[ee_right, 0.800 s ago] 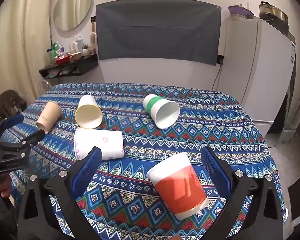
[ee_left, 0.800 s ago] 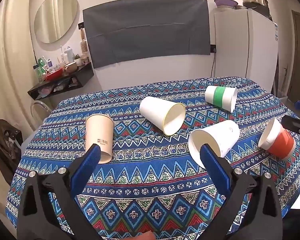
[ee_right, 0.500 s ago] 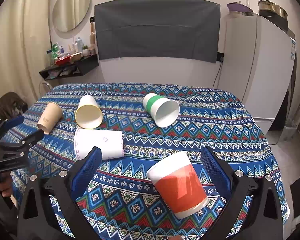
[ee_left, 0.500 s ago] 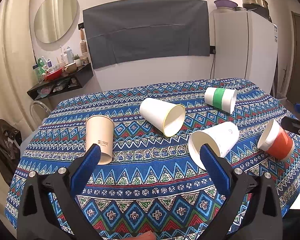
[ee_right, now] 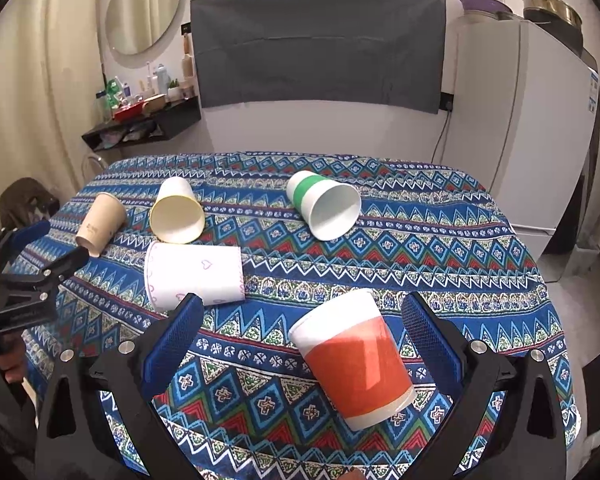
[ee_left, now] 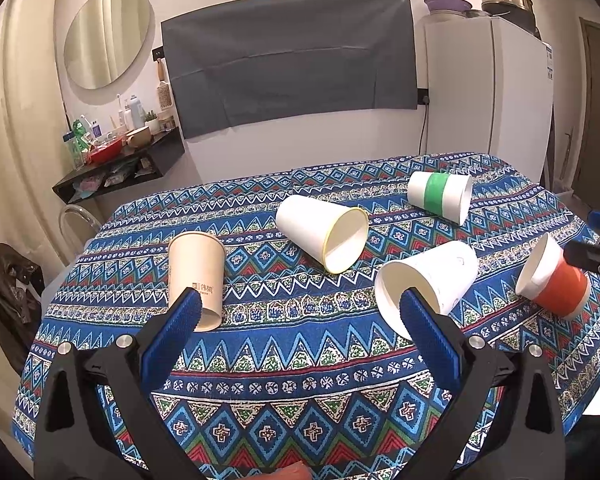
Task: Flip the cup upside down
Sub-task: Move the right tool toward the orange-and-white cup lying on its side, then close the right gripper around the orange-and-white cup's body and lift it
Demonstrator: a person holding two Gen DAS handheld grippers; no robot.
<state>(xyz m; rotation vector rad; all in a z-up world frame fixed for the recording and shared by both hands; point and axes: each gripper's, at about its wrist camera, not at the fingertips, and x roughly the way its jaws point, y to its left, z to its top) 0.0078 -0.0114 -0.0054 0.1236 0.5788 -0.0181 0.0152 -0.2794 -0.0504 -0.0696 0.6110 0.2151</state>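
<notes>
Several paper cups lie on their sides on the patterned tablecloth [ee_left: 300, 368]. A beige cup [ee_left: 196, 276] lies by my left gripper's left finger, a white cup with hearts [ee_left: 428, 280] by its right finger. A yellow-rimmed white cup [ee_left: 324, 232] and a green-banded cup [ee_left: 440, 197] lie farther back. An orange cup [ee_right: 356, 360] lies between my right gripper's fingers, untouched. My left gripper [ee_left: 300, 312] is open and empty. My right gripper [ee_right: 300, 320] is open above the table's near edge.
A white fridge [ee_right: 520, 120] stands behind the table at the right. A black wall shelf [ee_left: 120, 168] with bottles hangs at the back left. A dark chair [ee_left: 8, 292] stands by the table's left side. The left gripper shows at the right wrist view's left edge [ee_right: 20, 276].
Both views have shifted slightly, so the cups sit marginally lower in frame. No cup has moved and both grippers stay open.
</notes>
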